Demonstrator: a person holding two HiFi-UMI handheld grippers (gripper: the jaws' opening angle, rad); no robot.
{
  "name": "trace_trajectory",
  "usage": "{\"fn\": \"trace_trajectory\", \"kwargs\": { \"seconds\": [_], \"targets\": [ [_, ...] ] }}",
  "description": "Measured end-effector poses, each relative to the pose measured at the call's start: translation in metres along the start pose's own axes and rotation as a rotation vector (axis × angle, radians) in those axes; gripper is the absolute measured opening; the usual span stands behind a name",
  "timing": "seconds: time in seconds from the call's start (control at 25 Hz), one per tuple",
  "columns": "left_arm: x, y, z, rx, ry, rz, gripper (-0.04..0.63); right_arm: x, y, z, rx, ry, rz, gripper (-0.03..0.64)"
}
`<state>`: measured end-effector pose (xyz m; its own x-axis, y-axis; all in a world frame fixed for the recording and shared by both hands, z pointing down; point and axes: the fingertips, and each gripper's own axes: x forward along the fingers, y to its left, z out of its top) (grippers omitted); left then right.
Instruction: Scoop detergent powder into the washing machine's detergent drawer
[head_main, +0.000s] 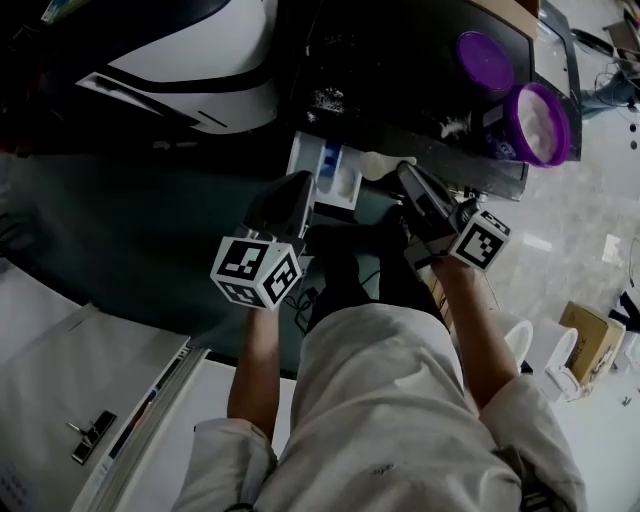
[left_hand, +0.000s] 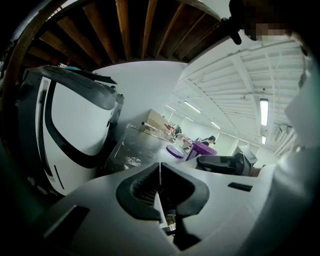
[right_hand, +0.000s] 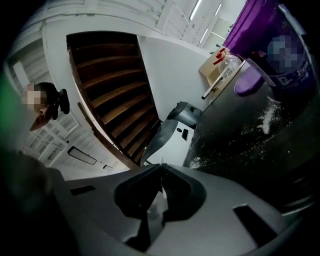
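The white detergent drawer (head_main: 322, 172), with a blue compartment, stands pulled out below the dark machine top (head_main: 400, 80). The open purple detergent tub (head_main: 540, 122) (left_hand: 205, 149) (right_hand: 260, 30) sits on that top, its lid (head_main: 485, 60) (left_hand: 175, 151) (right_hand: 250, 80) lying beside it. Spilled powder (head_main: 455, 127) (right_hand: 267, 117) dusts the top. A small white rounded piece (head_main: 383, 163), possibly a scoop, rests at the drawer's right. My left gripper (head_main: 300, 182) (left_hand: 160, 166) hovers just in front of the drawer, shut and empty. My right gripper (head_main: 406, 172) (right_hand: 161, 167) is next to the white piece, jaws pressed together.
A white machine body with a black curved band (head_main: 200, 60) (left_hand: 65, 130) stands to the left. The person's legs and shorts (head_main: 390, 400) fill the lower middle. A white surface with a metal clip (head_main: 92, 435) is at lower left, and a cardboard box (head_main: 592, 340) lies on the floor at right.
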<state>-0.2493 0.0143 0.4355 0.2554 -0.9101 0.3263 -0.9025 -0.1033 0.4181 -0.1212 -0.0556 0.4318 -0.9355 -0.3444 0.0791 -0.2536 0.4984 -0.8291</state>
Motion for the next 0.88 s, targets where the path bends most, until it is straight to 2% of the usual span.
{"fn": "trace_trajectory", "kwargs": {
  "seconds": [0.4, 0.88],
  "targets": [
    [-0.005, 0.006, -0.018, -0.012, 0.025, 0.005, 0.026, 0.012, -0.024, -0.022, -0.116, 0.018, -0.050, 0.012],
    [-0.005, 0.005, -0.035, -0.005, 0.062, 0.003, 0.025, 0.020, -0.040, -0.044, -0.284, 0.064, -0.059, 0.012]
  ]
}}
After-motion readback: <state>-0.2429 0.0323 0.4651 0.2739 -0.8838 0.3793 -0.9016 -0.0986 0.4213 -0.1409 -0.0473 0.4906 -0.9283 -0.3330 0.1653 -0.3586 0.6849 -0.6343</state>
